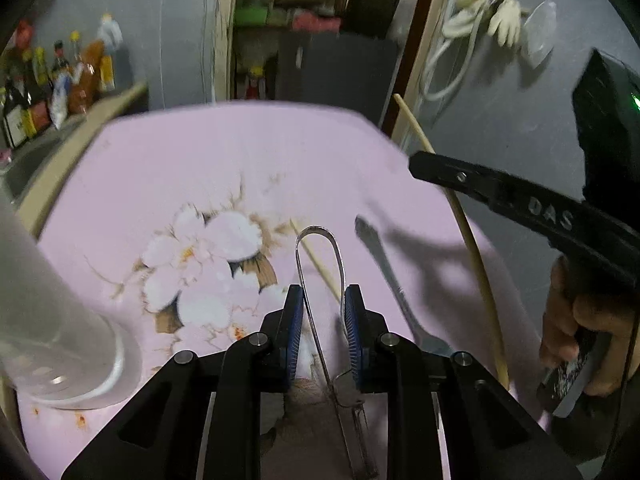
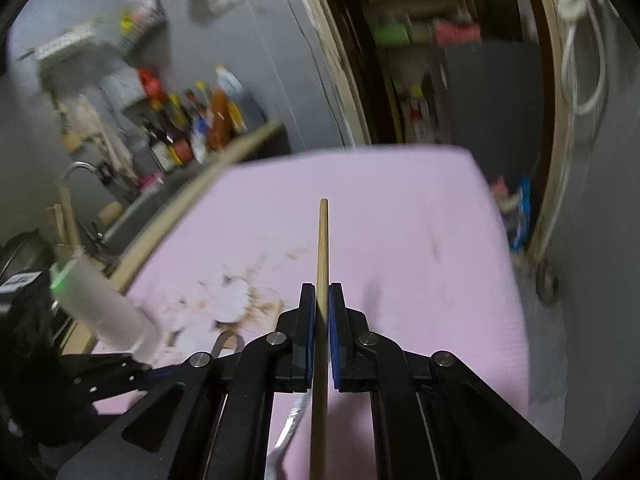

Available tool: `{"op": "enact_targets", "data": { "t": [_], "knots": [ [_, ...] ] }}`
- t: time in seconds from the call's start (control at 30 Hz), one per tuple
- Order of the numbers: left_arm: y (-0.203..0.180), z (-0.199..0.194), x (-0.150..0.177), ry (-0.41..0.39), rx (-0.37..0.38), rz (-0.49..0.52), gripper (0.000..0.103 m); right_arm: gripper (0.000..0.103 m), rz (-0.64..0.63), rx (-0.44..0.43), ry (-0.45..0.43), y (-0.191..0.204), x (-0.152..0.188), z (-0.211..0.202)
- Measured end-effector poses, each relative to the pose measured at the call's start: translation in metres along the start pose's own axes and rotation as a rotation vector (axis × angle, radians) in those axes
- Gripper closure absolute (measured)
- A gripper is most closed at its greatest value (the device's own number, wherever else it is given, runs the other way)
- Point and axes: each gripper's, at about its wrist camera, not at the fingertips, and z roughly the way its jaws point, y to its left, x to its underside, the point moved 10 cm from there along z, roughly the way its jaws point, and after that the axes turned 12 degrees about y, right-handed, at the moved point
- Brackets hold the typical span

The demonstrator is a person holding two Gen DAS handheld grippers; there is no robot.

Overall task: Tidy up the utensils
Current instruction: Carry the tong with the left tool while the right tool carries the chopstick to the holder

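My left gripper is closed around a U-shaped metal tongue cleaner, its loop sticking out past the blue pads. A second chopstick and a metal fork lie on the pink floral cloth just beyond. My right gripper is shut on a wooden chopstick that points forward above the cloth. That arm and its chopstick show at the right of the left wrist view. A clear plastic cup stands at the left; it also shows in the right wrist view.
Sauce bottles stand on a counter beyond the table's left edge. A doorway with shelves is behind the table. Cords and a glove hang on the right wall. The person's hand grips the right handle.
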Motion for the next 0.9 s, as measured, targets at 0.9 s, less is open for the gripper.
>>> {"op": "enact_targets", "data": {
  "t": [0.9],
  "knots": [
    [0.002, -0.178, -0.033, -0.563, -0.128, 0.025, 0.086, 0.099, -0.221, 0.086, -0.542, 0.108, -0.039, -0.134]
  ]
}}
